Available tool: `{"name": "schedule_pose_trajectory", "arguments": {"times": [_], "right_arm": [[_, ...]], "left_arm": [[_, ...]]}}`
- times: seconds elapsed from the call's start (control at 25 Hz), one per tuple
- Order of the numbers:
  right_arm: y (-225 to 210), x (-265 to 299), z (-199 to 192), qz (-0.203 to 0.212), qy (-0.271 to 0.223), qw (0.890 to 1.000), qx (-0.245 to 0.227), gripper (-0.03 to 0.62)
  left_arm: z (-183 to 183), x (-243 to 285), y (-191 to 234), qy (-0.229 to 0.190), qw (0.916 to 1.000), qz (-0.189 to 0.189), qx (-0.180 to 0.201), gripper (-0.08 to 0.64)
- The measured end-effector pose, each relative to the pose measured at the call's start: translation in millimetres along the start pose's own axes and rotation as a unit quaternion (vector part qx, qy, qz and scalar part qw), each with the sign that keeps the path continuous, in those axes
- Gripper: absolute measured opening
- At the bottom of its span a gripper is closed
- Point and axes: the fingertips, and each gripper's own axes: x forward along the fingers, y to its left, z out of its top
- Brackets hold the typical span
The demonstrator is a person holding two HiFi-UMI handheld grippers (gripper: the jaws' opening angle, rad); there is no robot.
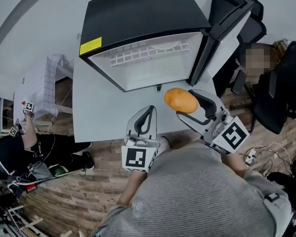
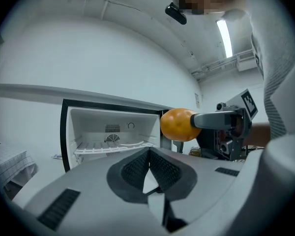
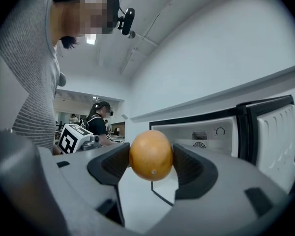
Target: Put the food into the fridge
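Right now the orange (image 1: pixel 180 100) is clamped in the right gripper (image 1: pixel 190 104). One dark pad presses each side of it, w/ the jaws held fairly wide by the fruit. It hangs in the air in front of the open mini fridge (image 1: pixel 138 14), near the lower right corner of the opening and close to the hinge side of the door (image 1: pixel 227 28), i.e. not inside yet. It is above the front part of the white table (image 1: pixel 98 112) the fridge sits on.

Seen from the head view, the orange reads as an oval. Its long axis runs approx. left-right across the picture, dipping a bit to the right. In the right gripper view it looks slightly taller than wide, w/ a small dimple low on the face turned to the camera.

That gripper points toward the fridge cavity, where a white wire shelf (image 1: pixel 153 51) shows.

Beside it, the left gripper (image 1: pixel 149 110) is level, jaws together at the tips, nothing btw them, aimed at the opening too.
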Motion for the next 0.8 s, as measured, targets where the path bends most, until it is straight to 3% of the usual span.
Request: {"name": "schedule_pose_trajectory", "arguments": {"times": [0.4, 0.8], "right_arm": [[2.4, 24.7, -21.5, -0.057, 0.018, 0.998, -0.007, 0.27], [-14.0, 28.7, -14.2, -0.061, 0.021, 0.998, -0.016, 0.27]], "left_arm": [[-10.3, 11.6, 19.7, -0.013, 0.9981, -0.061, -0.004, 0.011], [1.4, 26.8, 19.2, -0.018, 0.9977, -0.064, -0.012, 0.011]]}}
